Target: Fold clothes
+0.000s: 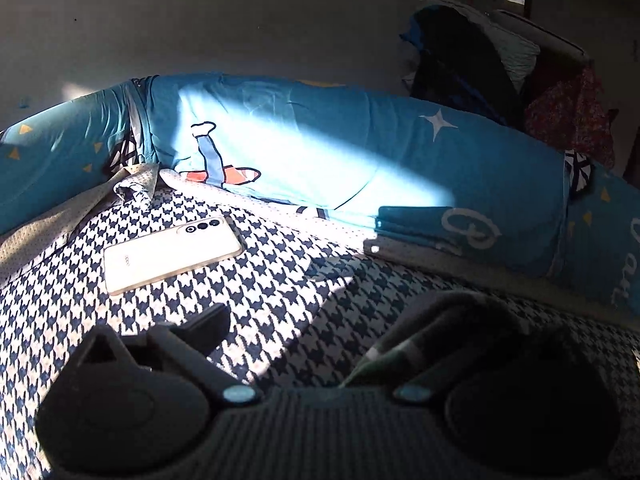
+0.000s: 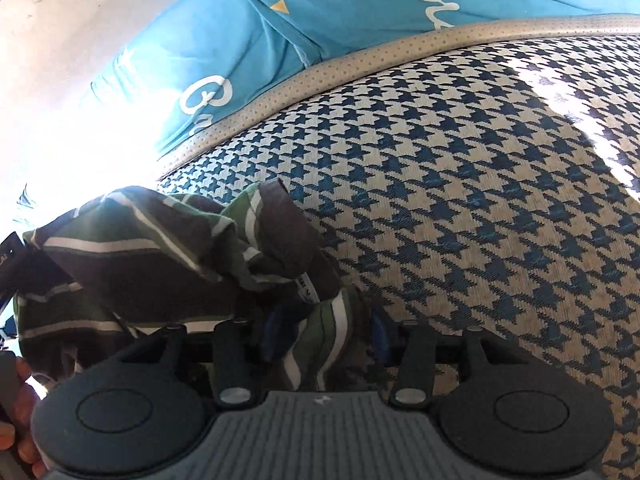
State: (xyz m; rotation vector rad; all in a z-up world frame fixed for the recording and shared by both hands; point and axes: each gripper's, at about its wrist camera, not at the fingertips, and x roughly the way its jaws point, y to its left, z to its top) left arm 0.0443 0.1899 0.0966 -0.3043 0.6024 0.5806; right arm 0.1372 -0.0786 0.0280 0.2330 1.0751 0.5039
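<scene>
Right gripper (image 2: 320, 340): the jaws stand partly closed around a bunched fold of the striped garment (image 2: 160, 252), a brown, green and white cloth. The fold runs up between the blue fingertip pads, but the pad faces are hidden under the cloth, so whether they press on it cannot be told. The rest of the garment lies crumpled just ahead and to the left of the jaws, on the houndstooth mat (image 2: 480, 200). A hand (image 2: 20, 416) shows at the lower left edge, beside the gripper body. Ahead of the garment, the mat's dotted beige border (image 2: 320, 76) curves across the view; beyond it lies the blue bedding (image 2: 248, 40).

Left gripper (image 1: 320, 320): the jaws stand wide apart. The left finger (image 1: 208, 324) is free over the mat. The right finger is in deep shadow, with a strip of striped cloth lying beside it; contact cannot be told. Ahead and to the left, a white phone (image 1: 172, 252) lies flat on the mat. Farther ahead, rolled blue bedding spans the view. Far right, a pile of dark clothes (image 1: 480, 60) sits against the wall.
</scene>
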